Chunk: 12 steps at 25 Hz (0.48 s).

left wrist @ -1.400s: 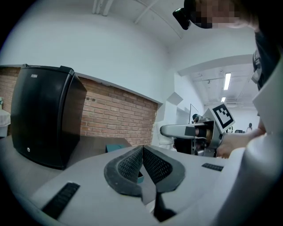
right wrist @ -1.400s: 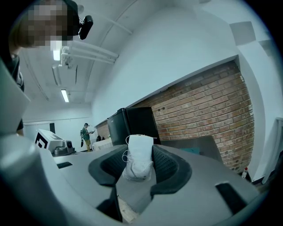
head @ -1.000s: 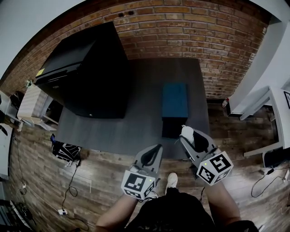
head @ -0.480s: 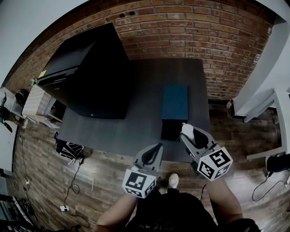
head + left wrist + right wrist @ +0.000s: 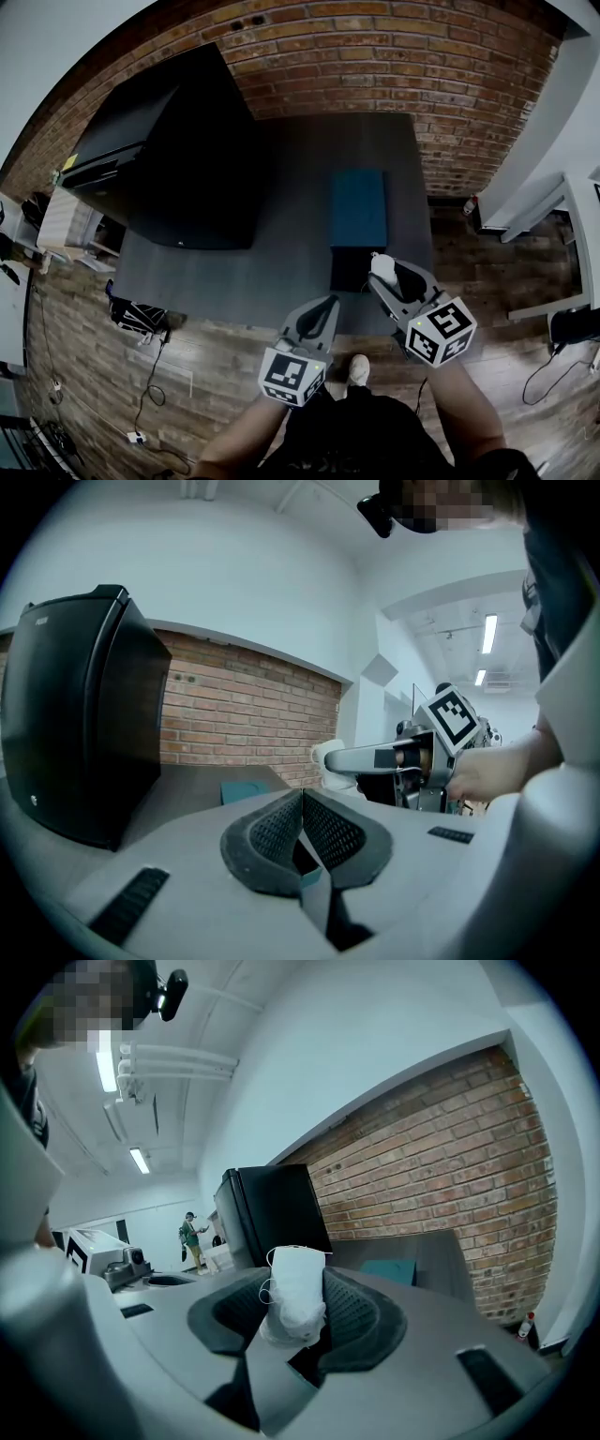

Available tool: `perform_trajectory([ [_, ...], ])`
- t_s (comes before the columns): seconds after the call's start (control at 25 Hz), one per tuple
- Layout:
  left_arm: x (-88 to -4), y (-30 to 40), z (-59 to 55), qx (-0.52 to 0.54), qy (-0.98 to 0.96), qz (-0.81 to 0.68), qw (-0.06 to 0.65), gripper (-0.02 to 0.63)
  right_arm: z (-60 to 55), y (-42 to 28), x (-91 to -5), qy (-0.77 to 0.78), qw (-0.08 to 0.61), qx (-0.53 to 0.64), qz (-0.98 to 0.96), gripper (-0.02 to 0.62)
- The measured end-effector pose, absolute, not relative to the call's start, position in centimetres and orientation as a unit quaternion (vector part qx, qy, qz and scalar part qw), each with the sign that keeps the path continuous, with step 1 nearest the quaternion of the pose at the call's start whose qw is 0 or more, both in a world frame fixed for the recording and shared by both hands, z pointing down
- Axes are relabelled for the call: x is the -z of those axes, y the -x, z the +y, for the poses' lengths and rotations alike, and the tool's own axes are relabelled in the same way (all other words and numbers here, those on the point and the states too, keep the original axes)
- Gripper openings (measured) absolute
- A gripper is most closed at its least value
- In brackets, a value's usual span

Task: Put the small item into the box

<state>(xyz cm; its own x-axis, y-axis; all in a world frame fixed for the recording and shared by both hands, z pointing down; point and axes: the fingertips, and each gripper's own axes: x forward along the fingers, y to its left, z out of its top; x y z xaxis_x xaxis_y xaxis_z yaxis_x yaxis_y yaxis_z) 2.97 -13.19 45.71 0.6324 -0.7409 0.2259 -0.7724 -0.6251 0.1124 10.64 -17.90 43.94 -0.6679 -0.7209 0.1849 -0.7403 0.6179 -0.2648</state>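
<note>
My right gripper [image 5: 386,274] is clamped on the small white item [image 5: 295,1299], low and right of centre in the head view, just at the near end of the teal box [image 5: 357,206]. My left gripper [image 5: 322,314] has its jaws pressed together, empty, at the near edge of the dark grey table [image 5: 281,216]. A big black cabinet [image 5: 178,159] fills the upper left. A brick wall [image 5: 375,56] runs across the top, and a wood-plank floor [image 5: 84,347] lies below.

White wrapped small item [image 5: 294,1296] upright between jaws, just beside the near end of the teal box [image 5: 358,208]
</note>
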Motion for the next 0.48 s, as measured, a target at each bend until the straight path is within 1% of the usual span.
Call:
perform_trajectory([
  [0.28,-46.8,-2.5,-14.6,-0.079,-0.906,-0.403,0.100,0.034,-19.7,-9.2,-46.5,-0.405,0.068,-0.172,-0.895,0.190],
  [0.48,-47.9,-2.3,-15.2,-0.085,-0.917,-0.377,0.101,0.034,-21.1,-8.0,-49.2,-0.401,0.109,-0.175,-0.893,0.190],
])
